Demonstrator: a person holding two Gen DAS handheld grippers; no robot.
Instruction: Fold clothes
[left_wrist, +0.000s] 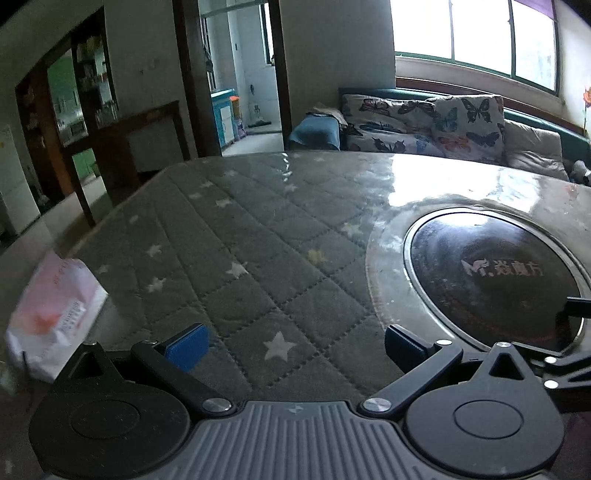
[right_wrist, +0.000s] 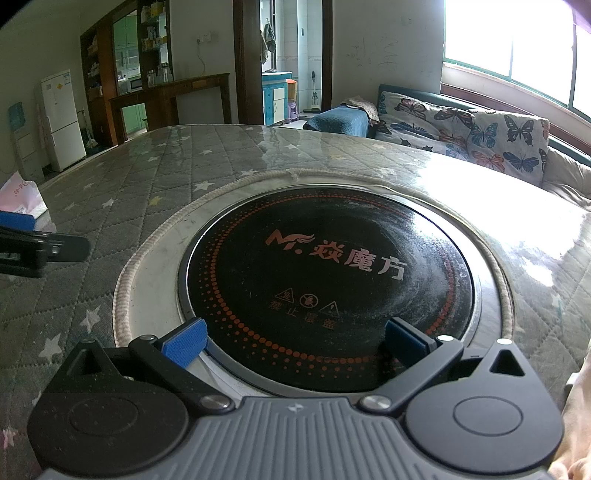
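Note:
No garment shows in either view. My left gripper (left_wrist: 295, 345) is open and empty above a grey quilted table cover with white stars (left_wrist: 229, 236). My right gripper (right_wrist: 295, 341) is open and empty over a round black induction hob (right_wrist: 325, 280) set into the table. The left gripper also shows at the left edge of the right wrist view (right_wrist: 33, 247), and part of the right gripper shows at the right edge of the left wrist view (left_wrist: 576, 310).
A pink and white tissue pack (left_wrist: 51, 314) lies at the table's left edge, also in the right wrist view (right_wrist: 20, 195). Behind the table stand a sofa with butterfly cushions (right_wrist: 476, 133), a blue covered seat (right_wrist: 340, 120), a wooden counter (right_wrist: 166, 99) and a white fridge (right_wrist: 61, 118).

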